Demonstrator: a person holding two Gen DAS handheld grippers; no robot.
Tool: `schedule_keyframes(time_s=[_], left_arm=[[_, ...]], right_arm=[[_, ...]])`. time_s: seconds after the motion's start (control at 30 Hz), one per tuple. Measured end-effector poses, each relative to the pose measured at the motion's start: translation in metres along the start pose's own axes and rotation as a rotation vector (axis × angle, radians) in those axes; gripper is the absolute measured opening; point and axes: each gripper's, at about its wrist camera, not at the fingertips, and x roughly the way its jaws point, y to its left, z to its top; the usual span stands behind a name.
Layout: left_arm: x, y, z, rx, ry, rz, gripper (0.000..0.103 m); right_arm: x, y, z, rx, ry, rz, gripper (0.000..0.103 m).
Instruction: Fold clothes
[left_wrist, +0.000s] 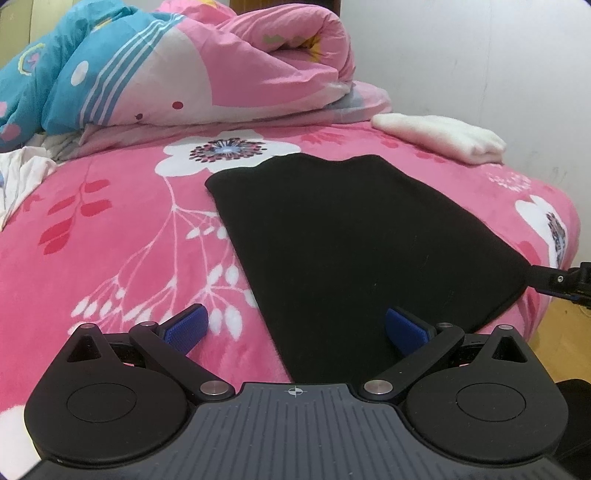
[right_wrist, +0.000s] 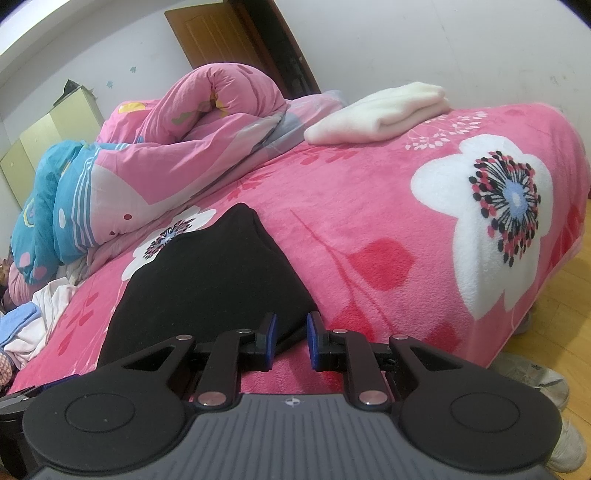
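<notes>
**Black garment flat on bed, near-edge pick pending**

Black garment (left_wrist: 354, 236) flat on pink blanket (left_wrist: 110, 221), centre of frame, near edge at bottom. Left gripper (left_wrist: 295, 328) wide, nothing between pads, straddling garment's near-left edge. Right gripper (right_wrist: 291, 332) narrow; near-right corner sits in the gap, pads not visibly pressing.

Risk: pinching blanket pile w/ cloth; one-layer grab, fold skews.

Left view only: right gripper tip at right edge. Right view only: shoes (right_wrist: 535, 376), door (right_wrist: 229, 40). Both: folded white item (right_wrist: 380, 110), upper right.
</notes>
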Motion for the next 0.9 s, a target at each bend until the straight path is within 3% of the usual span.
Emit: schedule_keyframes(time_s=[0.3,0.43,0.67,0.9], left_arm=[[0.001,0.003,0.001,-0.024,0.028,-0.01,0.103],[0.002,0.004,0.001,-0.032,0.041,-0.014,0.103],[0.003,0.005,0.002,-0.042,0.056,-0.02,0.103],[0.004,0.006,0.002,-0.045,0.06,-0.023,0.103]], right_arm=[[-0.005,0.013,0.003,-0.068,-0.014,-0.02,0.018],[-0.013,0.03,0.01,-0.129,-0.041,0.027,0.018],[0.017,0.064,0.017,-0.202,0.099,0.12,0.018],[0.041,0.055,0.018,-0.16,0.233,0.094,0.018]])
